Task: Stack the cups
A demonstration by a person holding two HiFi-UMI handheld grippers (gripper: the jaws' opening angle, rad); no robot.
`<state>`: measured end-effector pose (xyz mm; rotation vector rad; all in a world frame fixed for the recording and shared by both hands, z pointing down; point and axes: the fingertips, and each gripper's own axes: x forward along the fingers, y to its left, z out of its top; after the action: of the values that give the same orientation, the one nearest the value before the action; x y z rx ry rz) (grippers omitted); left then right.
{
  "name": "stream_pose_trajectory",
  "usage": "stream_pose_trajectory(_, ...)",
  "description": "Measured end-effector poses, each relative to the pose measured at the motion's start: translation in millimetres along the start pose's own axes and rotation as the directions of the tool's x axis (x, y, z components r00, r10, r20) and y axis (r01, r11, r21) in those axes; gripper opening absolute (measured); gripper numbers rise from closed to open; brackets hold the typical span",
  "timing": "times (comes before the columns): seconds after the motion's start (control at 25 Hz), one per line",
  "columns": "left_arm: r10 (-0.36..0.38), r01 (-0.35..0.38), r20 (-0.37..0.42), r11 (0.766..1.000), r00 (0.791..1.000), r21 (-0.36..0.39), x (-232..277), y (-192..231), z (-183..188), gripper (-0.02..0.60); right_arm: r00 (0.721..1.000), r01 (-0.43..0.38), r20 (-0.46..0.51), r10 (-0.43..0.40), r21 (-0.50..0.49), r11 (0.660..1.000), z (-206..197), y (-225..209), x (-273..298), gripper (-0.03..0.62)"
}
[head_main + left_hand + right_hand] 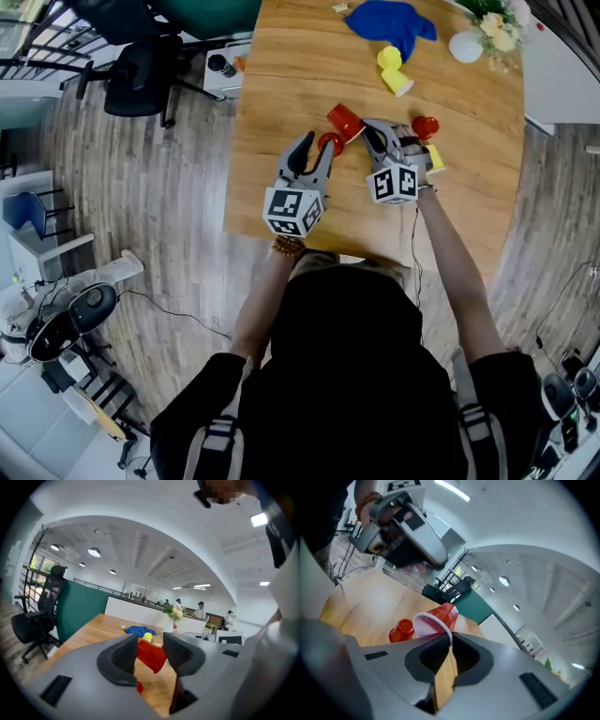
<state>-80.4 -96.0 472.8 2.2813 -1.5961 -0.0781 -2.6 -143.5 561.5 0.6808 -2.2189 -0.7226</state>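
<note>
Pinching the rim of a red plastic cup (440, 616), the right tool (450, 644) holds it sideways over the wooden desk (300, 75), base pointing left toward the left tool (150, 641), whose jaws stand partly apart, gripping nothing.

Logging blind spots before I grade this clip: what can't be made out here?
- Head view: yellow item, mostly behind the right tool; unidentifiable.
- Left gripper view: red object low in the left tool, mostly hidden by one jaw.
- Right gripper view: held red cup, lower part hidden by the tool.
</note>
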Motion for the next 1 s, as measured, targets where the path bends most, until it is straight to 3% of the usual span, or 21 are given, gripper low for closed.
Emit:
stream_pose_trajectory(0.08,-0.071,0.071,-0.006,0.994,0.997,-0.080,8.7,-7.7,0.0,0.202,0.998,0.056,0.025,-0.056,0.007,0.998,11.5,-1.1,-25.9,0.029)
stream_pose_trajectory(0.24,-0.169,0.169,0.019,0.961,0.985,-0.218,17.0,-22.7,-0.7,0.233,0.986,0.162,0.044,-0.163,0.019,0.987,23.5,0.0,-66.4,0.029)
stream_pose_trajectory(0.48,-0.293,0.299,0.076,0.868,0.953,-0.396,26.9,-48.3,-5.9,0.251,0.946,0.319,0.061,-0.319,0.002,0.948,24.0,-5.5,-106.0,0.029)
stream_pose_trajectory(0.6,-0.357,0.363,0.105,0.809,0.928,-0.463,31.1,-61.4,-4.8,0.253,0.937,0.344,0.063,-0.344,-0.001,0.939,21.2,-6.8,-114.5,0.029)
stream_pose_trajectory(0.68,-0.377,0.383,0.114,0.787,0.919,-0.484,33.4,-65.8,-4.3,0.258,0.938,0.342,0.069,-0.341,-0.006,0.940,21.0,-4.8,-117.6,0.029)
stream_pose_trajectory(0.8,-0.386,0.388,0.099,0.806,0.917,-0.447,34.2,-68.0,-6.4,0.255,0.951,0.302,0.070,-0.300,-0.019,0.953,18.5,4.4,-119.8,0.039)
stream_pose_trajectory(1.0,-0.399,0.395,0.038,0.884,0.916,-0.250,31.4,-80.4,-16.4,0.245,0.989,0.132,0.064,-0.132,-0.004,0.991,4.1,32.5,-121.0,0.095)
